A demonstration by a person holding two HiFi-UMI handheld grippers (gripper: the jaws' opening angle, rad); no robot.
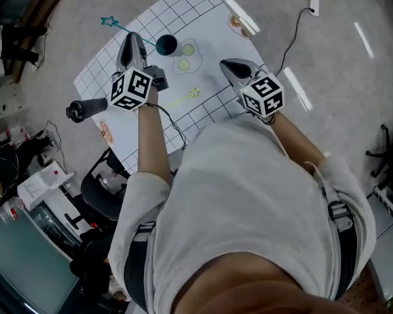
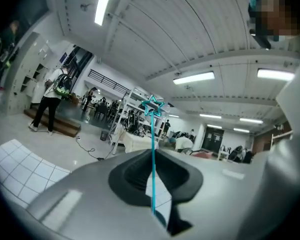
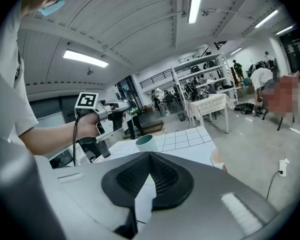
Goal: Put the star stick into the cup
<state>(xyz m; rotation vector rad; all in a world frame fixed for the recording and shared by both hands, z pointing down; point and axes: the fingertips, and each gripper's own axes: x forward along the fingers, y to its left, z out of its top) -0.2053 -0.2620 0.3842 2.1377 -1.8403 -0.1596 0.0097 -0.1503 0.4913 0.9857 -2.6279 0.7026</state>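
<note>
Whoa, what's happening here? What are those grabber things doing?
A person holds a hand-held gripper in each hand over a white gridded table. The left hand-held gripper is shut on a thin teal star stick, held up in the air close to the dark cup. The stick is not in the cup yet. The right hand-held gripper is shut with nothing in it, off to the side. A yellow-green star stick lies on the table.

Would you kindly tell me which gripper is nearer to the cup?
Left. The left gripper, shut on the teal star stick, is close beside the cup; the right gripper is farther off on its other side.
</note>
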